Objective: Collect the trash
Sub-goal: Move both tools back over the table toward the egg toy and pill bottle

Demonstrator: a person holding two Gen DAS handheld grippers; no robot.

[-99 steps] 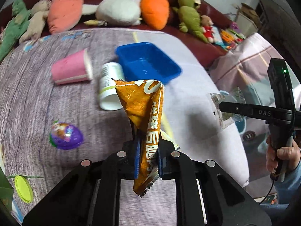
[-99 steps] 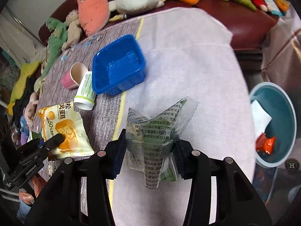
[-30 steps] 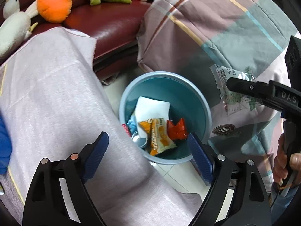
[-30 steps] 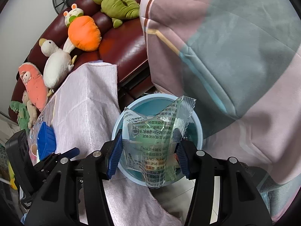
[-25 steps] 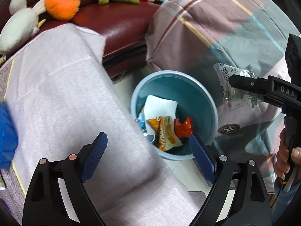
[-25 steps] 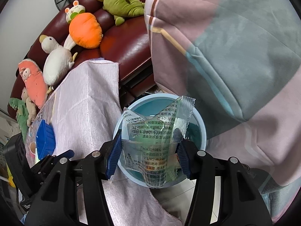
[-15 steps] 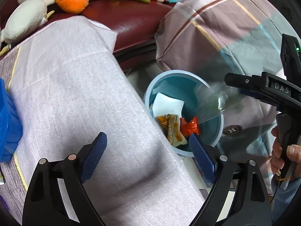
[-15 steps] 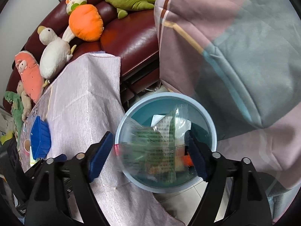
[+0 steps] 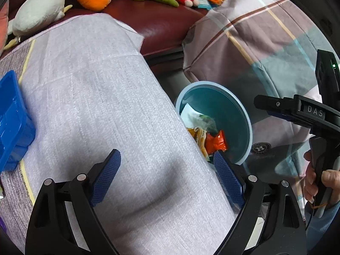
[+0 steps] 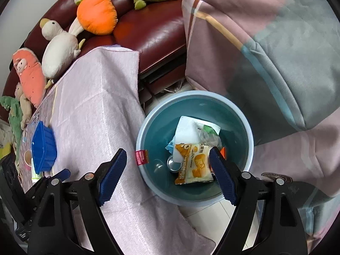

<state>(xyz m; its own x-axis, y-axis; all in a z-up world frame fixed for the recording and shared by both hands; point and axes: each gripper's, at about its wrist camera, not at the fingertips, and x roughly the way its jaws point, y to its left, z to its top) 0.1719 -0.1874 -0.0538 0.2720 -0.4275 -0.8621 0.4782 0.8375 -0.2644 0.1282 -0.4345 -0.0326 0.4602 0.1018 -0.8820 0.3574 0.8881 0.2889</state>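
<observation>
So both grippers are spread wide with nothing in them: right gripper (image 10: 167,175) above the teal bin (image 10: 248,131), left gripper (image 9: 167,179) beside it over the cloth-covered table (image 9: 95,106). Wrappers (image 10: 194,165) sit inside the bin, so it's likely time to grab more.

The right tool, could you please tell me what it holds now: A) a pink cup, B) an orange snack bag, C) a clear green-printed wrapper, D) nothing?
D: the right tool is open and empty over the bin, with the clear wrapper lying inside.
</observation>
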